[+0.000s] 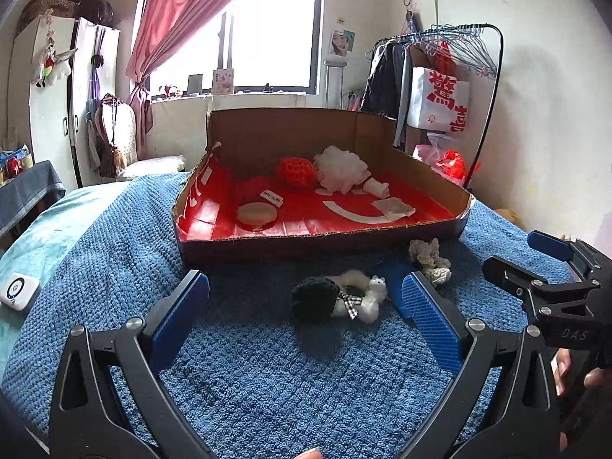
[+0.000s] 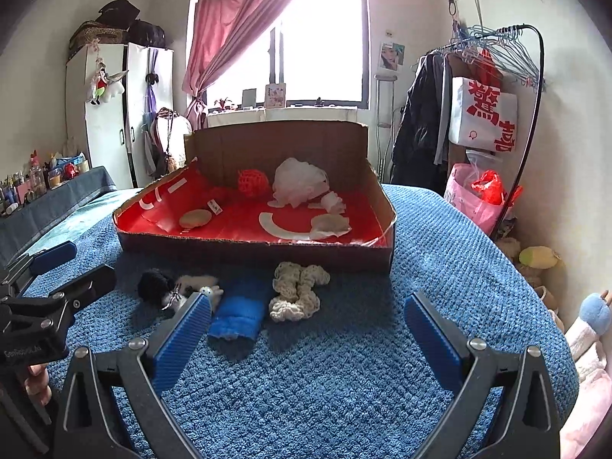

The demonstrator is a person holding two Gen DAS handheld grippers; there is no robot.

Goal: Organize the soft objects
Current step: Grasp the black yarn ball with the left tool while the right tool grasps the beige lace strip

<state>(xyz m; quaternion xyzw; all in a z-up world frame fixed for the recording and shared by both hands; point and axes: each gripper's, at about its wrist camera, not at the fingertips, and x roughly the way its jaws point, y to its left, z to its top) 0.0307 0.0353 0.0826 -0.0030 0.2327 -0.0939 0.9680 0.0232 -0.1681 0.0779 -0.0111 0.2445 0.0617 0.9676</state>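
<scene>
A cardboard box [image 1: 317, 238] with a red lining stands on the blue bedspread; it also shows in the right wrist view [image 2: 252, 249]. Inside lie a red knitted ball [image 1: 296, 171], a white mesh puff [image 1: 340, 168], a round beige pad [image 1: 255, 213] and white cloth pieces. In front of the box lie a black-and-white plush toy [image 1: 336, 300], a beige crocheted piece [image 2: 296, 292] and a folded blue cloth [image 2: 239, 311]. My left gripper [image 1: 306, 306] is open just before the plush toy. My right gripper [image 2: 308, 325] is open, near the blue cloth and crocheted piece.
A white device [image 1: 17, 290] lies at the bed's left edge. A clothes rack [image 2: 493, 88] with bags stands to the right. Plush toys [image 2: 589, 325] sit by the bed's right side. A cluttered side table [image 2: 49, 183] is on the left.
</scene>
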